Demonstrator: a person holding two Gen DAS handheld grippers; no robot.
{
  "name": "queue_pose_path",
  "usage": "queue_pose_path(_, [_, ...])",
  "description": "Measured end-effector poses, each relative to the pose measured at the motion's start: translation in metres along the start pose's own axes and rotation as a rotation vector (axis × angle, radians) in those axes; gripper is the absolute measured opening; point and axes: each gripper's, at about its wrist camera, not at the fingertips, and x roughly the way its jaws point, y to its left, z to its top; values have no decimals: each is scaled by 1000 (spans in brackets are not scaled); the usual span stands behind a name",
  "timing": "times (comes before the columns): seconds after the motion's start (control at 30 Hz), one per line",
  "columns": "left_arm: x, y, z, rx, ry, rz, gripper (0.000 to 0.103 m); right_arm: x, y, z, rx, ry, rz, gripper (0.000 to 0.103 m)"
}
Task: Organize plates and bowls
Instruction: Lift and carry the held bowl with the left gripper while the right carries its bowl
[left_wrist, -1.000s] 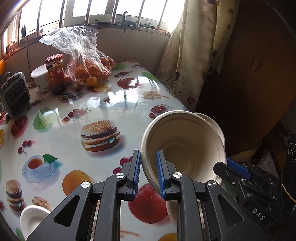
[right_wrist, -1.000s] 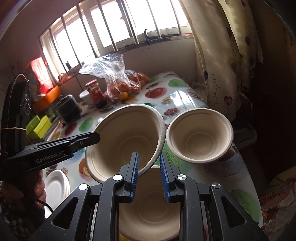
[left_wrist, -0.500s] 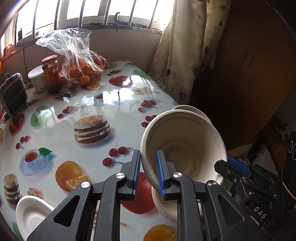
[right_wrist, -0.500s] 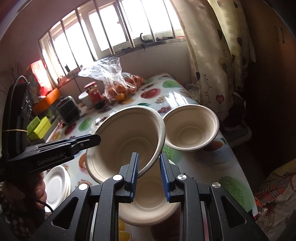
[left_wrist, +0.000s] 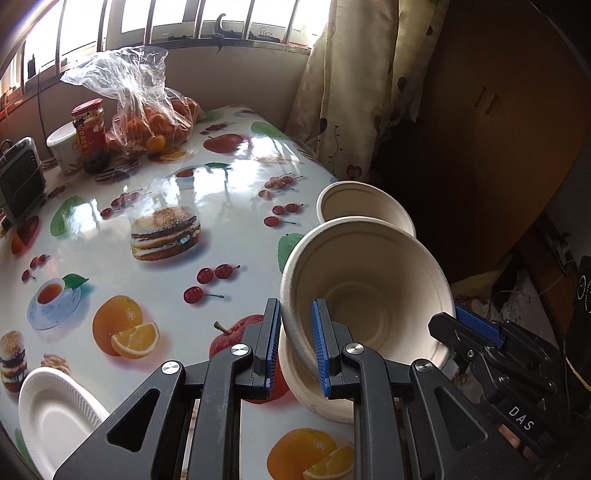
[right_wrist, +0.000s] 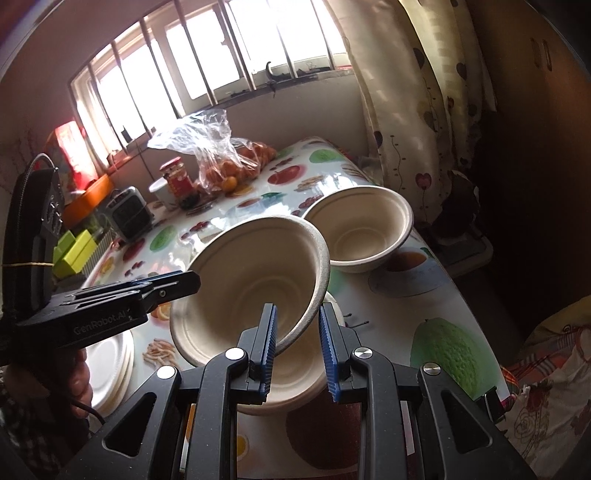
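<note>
Item: beige pulp bowl, held bowl (left_wrist: 365, 295), tilted, in the air above a second bowl (right_wrist: 295, 376) standing on the table (left_wrist: 229, 251) at its near right edge. Left gripper (left_wrist: 294, 347) is clamped on the held bowl's left rim; right gripper (right_wrist: 295, 347) is clamped on the opposite rim. A third bowl (right_wrist: 362, 232) stands further along the right edge; white plates (right_wrist: 110, 362) are stacked at the near left corner. Handling: level the rim, centre it over the second bowl, lower both hands evenly, and release only once nested.
</note>
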Motion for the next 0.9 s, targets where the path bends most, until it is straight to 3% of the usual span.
queue_pose_path(0.9, [22,1,-23,-29,78,0,18,10,-9,-24,19,56,-11,23])
